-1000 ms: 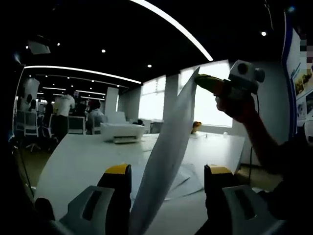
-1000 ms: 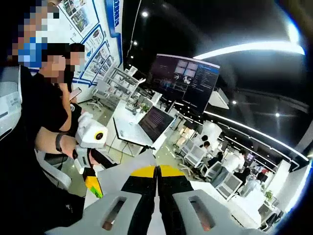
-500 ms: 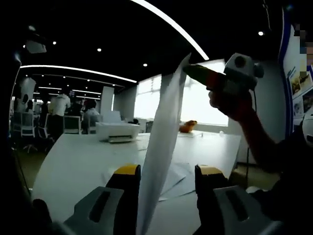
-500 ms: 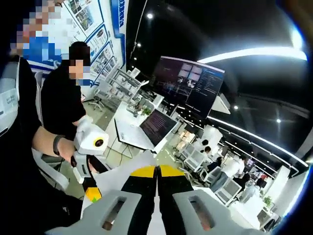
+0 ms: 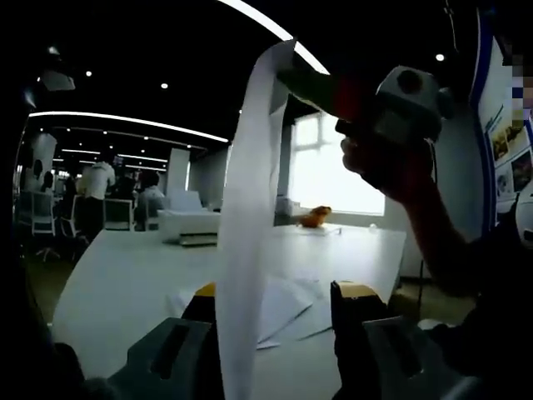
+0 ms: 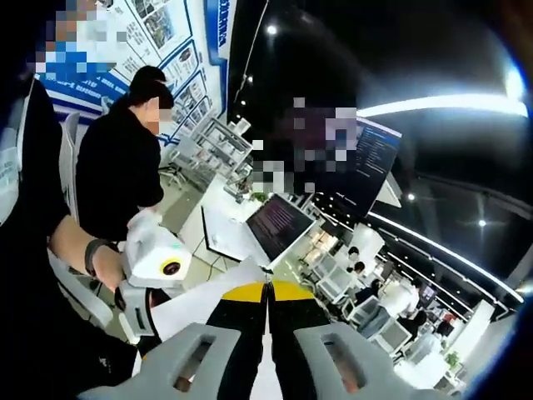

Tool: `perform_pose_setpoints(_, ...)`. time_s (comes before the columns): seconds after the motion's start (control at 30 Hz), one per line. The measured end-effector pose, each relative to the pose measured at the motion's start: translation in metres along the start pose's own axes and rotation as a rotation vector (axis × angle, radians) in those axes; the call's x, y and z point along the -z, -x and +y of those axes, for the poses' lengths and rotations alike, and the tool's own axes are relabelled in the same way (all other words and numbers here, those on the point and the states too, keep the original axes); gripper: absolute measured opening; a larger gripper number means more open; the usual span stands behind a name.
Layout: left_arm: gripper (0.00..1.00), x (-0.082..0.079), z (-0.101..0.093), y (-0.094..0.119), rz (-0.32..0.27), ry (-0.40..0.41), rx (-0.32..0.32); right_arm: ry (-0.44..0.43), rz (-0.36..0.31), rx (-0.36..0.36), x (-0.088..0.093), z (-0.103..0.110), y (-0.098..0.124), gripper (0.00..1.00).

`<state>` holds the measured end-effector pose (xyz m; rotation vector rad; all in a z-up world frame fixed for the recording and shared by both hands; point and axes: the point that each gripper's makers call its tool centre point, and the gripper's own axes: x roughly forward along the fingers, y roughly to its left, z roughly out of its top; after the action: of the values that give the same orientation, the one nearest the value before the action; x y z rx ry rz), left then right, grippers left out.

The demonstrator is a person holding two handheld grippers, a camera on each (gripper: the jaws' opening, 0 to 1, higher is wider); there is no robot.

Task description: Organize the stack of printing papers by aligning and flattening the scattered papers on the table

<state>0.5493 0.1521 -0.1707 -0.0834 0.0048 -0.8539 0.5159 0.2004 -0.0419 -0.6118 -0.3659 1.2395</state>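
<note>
A white sheet of paper (image 5: 243,250) hangs nearly upright and runs down between the jaws of my left gripper (image 5: 275,293). Those jaws stand open, and the sheet lies close against the left one. At the sheet's top edge my right gripper (image 5: 306,83) is shut on it, held in a person's hand. In the right gripper view my right gripper (image 6: 267,292) has its yellow-tipped jaws pressed together on the sheet of paper (image 6: 208,293). The left gripper (image 6: 143,302) is low on the left there. Several loose papers (image 5: 287,302) lie scattered on the white table (image 5: 125,275).
A white printer (image 5: 188,226) and an orange object (image 5: 315,217) sit at the table's far side. People sit at desks behind it on the left. A person in black (image 6: 117,167) stands near a desk with a laptop (image 6: 275,227).
The right gripper has lifted the sheet's top edge higher and to the left in the left gripper view, so the sheet hangs more upright. The left jaws stand slightly closer together.
</note>
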Motion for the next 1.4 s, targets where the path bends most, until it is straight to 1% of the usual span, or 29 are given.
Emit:
perform_pose_setpoints(0.13,0.47,0.001,0.005,0.001,-0.010,0.016,-0.005,-0.003,-0.012,-0.026,-0.002,0.008,-0.007,0.00)
perform_pose_setpoints(0.3,0.47,0.006,0.011,0.000,-0.007,0.023,-0.021,-0.018,0.000,-0.040,0.005,0.013,-0.012,0.00)
perform_pose_setpoints(0.47,0.40,0.009,0.015,0.000,-0.005,0.014,-0.034,-0.034,-0.006,-0.045,0.005,0.015,-0.012,0.00)
perform_pose_setpoints(0.53,0.35,0.010,0.017,0.001,-0.006,0.014,-0.037,-0.033,-0.010,-0.045,0.004,0.016,-0.012,0.00)
perform_pose_setpoints(0.6,0.34,0.010,0.019,0.002,-0.009,0.018,-0.039,-0.030,-0.012,-0.046,0.002,0.017,-0.011,0.00)
perform_pose_setpoints(0.77,0.22,0.012,0.022,0.003,-0.007,0.002,-0.051,-0.029,-0.019,-0.048,-0.001,0.018,-0.011,0.00)
perform_pose_setpoints(0.87,0.12,0.013,0.024,0.003,-0.006,-0.017,-0.058,-0.030,-0.016,-0.049,0.000,0.019,-0.011,0.00)
perform_pose_setpoints(0.9,0.06,0.014,0.024,0.004,-0.008,-0.023,-0.058,-0.032,-0.015,-0.050,0.000,0.020,-0.011,0.00)
perform_pose_setpoints(1.1,0.06,0.012,0.025,0.005,-0.024,-0.011,-0.063,-0.052,-0.021,-0.053,0.000,0.020,-0.008,0.00)
perform_pose_setpoints(1.23,0.06,0.009,0.026,0.007,-0.050,0.000,-0.072,-0.077,-0.025,-0.026,0.001,0.012,-0.005,0.01)
perform_pose_setpoints(1.37,0.05,0.007,0.027,0.008,-0.062,0.014,-0.072,-0.096,-0.010,-0.009,0.007,0.006,-0.002,0.07)
perform_pose_setpoints(1.4,0.05,0.006,0.028,0.008,-0.068,0.017,-0.076,-0.099,-0.010,-0.007,0.008,0.005,-0.001,0.07)
